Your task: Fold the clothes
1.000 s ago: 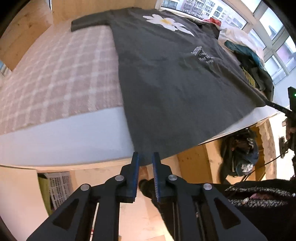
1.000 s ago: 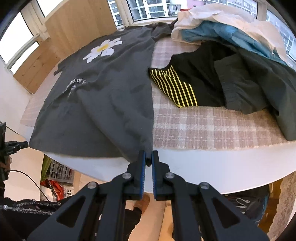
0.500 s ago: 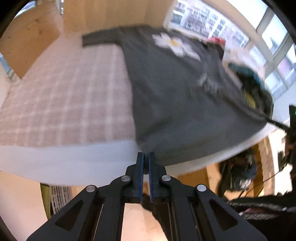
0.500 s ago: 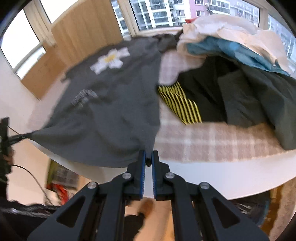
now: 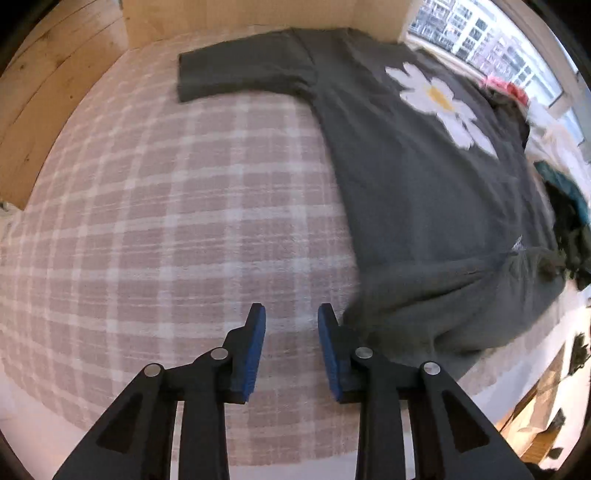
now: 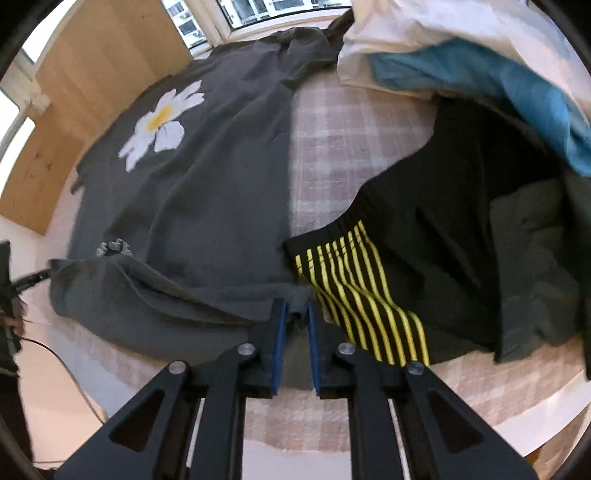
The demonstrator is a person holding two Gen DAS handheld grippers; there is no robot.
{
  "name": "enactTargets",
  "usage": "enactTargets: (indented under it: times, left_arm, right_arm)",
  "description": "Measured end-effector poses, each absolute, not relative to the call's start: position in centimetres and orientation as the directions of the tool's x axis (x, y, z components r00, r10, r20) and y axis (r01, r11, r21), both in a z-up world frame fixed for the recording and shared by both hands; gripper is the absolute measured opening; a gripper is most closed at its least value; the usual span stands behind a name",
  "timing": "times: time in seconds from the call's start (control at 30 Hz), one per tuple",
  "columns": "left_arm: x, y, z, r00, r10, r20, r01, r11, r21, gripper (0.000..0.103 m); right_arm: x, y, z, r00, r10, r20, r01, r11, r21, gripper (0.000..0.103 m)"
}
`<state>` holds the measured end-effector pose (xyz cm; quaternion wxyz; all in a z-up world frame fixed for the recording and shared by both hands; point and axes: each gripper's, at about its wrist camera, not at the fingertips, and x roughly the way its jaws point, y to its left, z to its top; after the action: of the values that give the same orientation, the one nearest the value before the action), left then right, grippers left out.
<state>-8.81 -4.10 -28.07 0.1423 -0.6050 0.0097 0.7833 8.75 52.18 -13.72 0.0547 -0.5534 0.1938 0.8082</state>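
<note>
a: left wrist view. the left gripper [image 5: 291, 317] is spread wide and holds nothing; checked bedcover [image 5: 166, 229] shows between its fingers. the grey t-shirt [image 5: 424, 192] lies to its right, its long axis running away from the gripper toward the window [image 5: 480, 33], 1 sleeve flat at the far left. the bottom edge is bunched just beside the right finger; whether they touch is unclear.

b: and the right wrist view?

a: the right gripper [image 6: 294, 314] is nearly closed, with a corner of the t-shirt's hem pinched between its pads. the shirt spreads up and left from it, daisy print [image 6: 162, 122] far off, hem doubled back over the body on the near left.

b: so which is nearer the cloth?

a: the right already has it; the left's nearest cloth is the rumpled hem at its right. judging by that, any regrasp there means shifting right.

b: what does 1 view add?

a: only the right view shows the yellow-striped black garment [image 6: 369, 295] beside the grip and the pile [image 6: 480, 74] behind; only the left shows the flat sleeve.
</note>
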Motion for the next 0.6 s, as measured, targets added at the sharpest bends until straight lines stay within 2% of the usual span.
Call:
enactTargets:
  times: [0.1,0.23,0.3,0.47,0.5,0.53,0.57,0.6]
  left_arm:
    - [-7.6,-4.9,-27.1,-0.246,0.243,-0.938,-0.264,-0.948,-0.176,0.033]
    - [-8.0,-3.8,-27.6,-0.237,0.257,-0.937,-0.335,-0.927,-0.170,0.038]
    - [-8.9,-2.9,-28.4,-0.221,0.256,-0.941,-0.361,-0.918,-0.165,0.041]
    - [-10.4,-0.8,-30.0,-0.200,0.257,-0.945,-0.426,-0.892,-0.152,0.042]
    - [-10.5,-0.5,-29.9,-0.213,0.268,-0.939,-0.444,-0.883,-0.152,0.039]
    - [-10.7,-0.4,-29.8,-0.207,0.282,-0.937,-0.449,-0.878,-0.164,0.021]
    - [-10.9,-0.3,-29.8,-0.198,0.294,-0.935,-0.449,-0.875,-0.180,0.009]
    - [-11.1,-0.3,-29.7,-0.194,0.302,-0.933,-0.448,-0.874,-0.190,0.004]
  right_arm:
    - [9.9,52.9,-13.0,-0.422,-0.143,-0.895,-0.330,-0.895,0.299,0.029]
    - [10.7,52.7,-12.7,-0.447,-0.165,-0.879,-0.286,-0.905,0.316,0.032]
    - [11.0,52.5,-13.0,-0.441,-0.170,-0.881,-0.264,-0.914,0.308,0.038]
    - [11.6,52.6,-13.5,-0.442,-0.169,-0.881,-0.220,-0.932,0.289,0.039]
    - [11.6,52.7,-13.5,-0.445,-0.170,-0.879,-0.210,-0.934,0.288,0.039]
    - [11.3,52.7,-13.6,-0.447,-0.170,-0.878,-0.194,-0.940,0.280,0.039]
    - [10.9,52.7,-13.6,-0.449,-0.168,-0.878,-0.178,-0.946,0.272,0.039]
    - [10.4,52.6,-13.7,-0.449,-0.156,-0.880,-0.169,-0.952,0.255,0.039]
